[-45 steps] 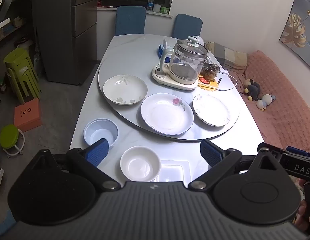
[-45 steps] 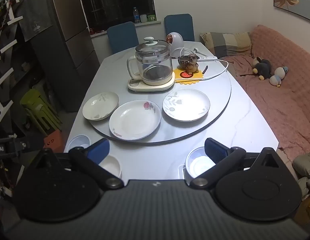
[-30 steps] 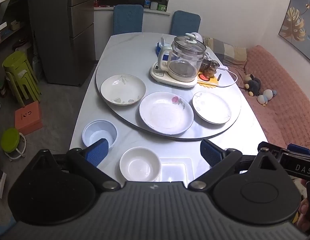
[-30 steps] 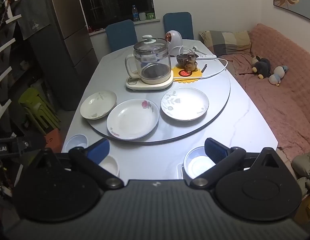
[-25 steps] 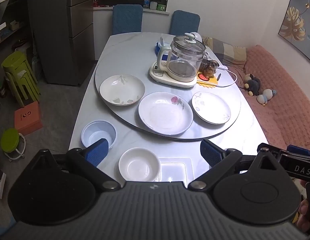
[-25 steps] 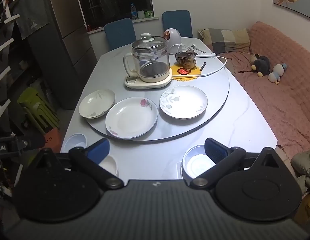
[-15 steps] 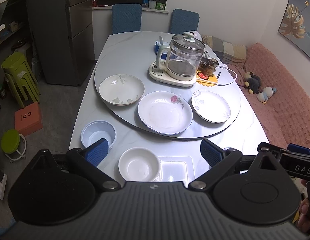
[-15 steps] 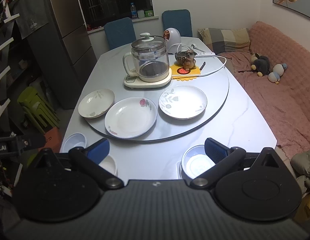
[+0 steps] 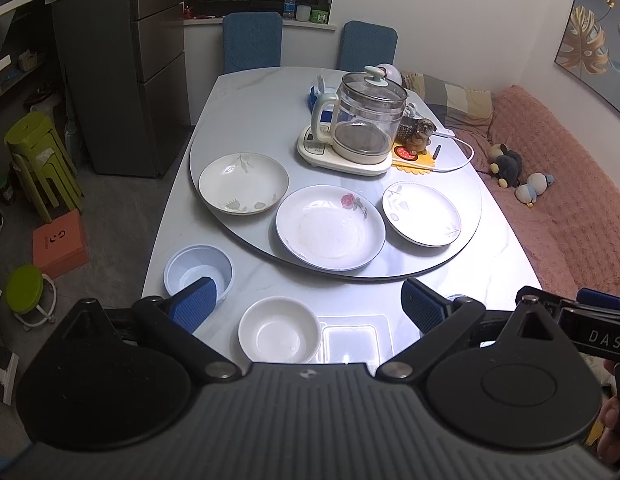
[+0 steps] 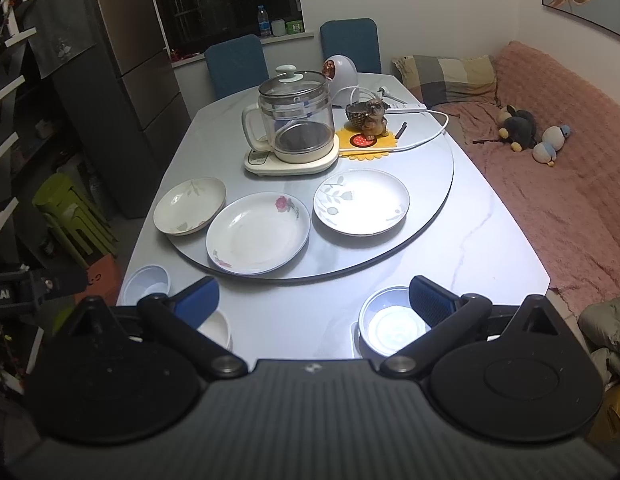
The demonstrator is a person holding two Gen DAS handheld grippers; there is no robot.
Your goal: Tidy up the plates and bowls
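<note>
Plates (image 9: 330,227) are sitting three abreast on the turntable (image 9: 467,184), bowls (image 9: 279,329) lying near the table edge; I'm holding both the left gripper (image 9: 308,305) and the right gripper (image 10: 313,300) spread wide, empty.

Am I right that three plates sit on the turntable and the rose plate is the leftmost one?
Not quite. Three plates do sit on the turntable, but the rose plate is the middle one, as the left wrist view shows; the leftmost is the cream plate.
</note>
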